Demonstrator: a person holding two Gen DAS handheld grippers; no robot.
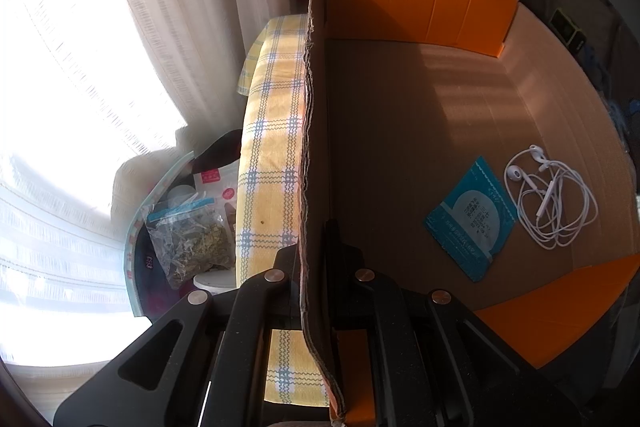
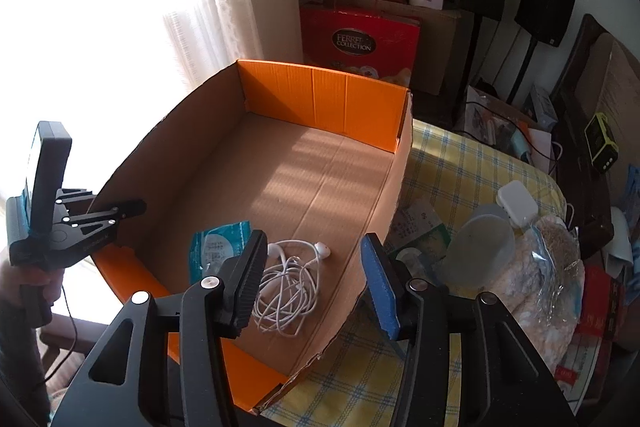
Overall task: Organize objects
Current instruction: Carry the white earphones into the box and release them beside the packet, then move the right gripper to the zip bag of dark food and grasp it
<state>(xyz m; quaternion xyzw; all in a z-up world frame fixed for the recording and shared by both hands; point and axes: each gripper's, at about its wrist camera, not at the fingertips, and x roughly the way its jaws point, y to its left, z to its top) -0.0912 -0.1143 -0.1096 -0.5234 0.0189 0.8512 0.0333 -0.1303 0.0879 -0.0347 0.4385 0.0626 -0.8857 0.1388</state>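
An open cardboard box (image 2: 320, 163) with orange end flaps sits on a yellow checked tablecloth (image 2: 460, 163). Inside lie tangled white earphones (image 2: 288, 279) and a teal packet (image 2: 218, 247); both also show in the left wrist view, the earphones (image 1: 548, 195) beside the packet (image 1: 472, 215). My left gripper (image 1: 316, 267) is shut on the box's left wall (image 1: 312, 147); it shows from outside in the right wrist view (image 2: 120, 211). My right gripper (image 2: 316, 279) is open and empty, above the earphones at the box's near right corner.
Right of the box lie a clear plastic cup (image 2: 480, 247), a white charger (image 2: 516, 203), bagged goods (image 2: 548, 267) and a green packet (image 2: 420, 231). Red gift boxes (image 2: 360, 39) stand behind. Left of the table, a bag of dried herbs (image 1: 192, 239) sits below curtains (image 1: 180, 7).
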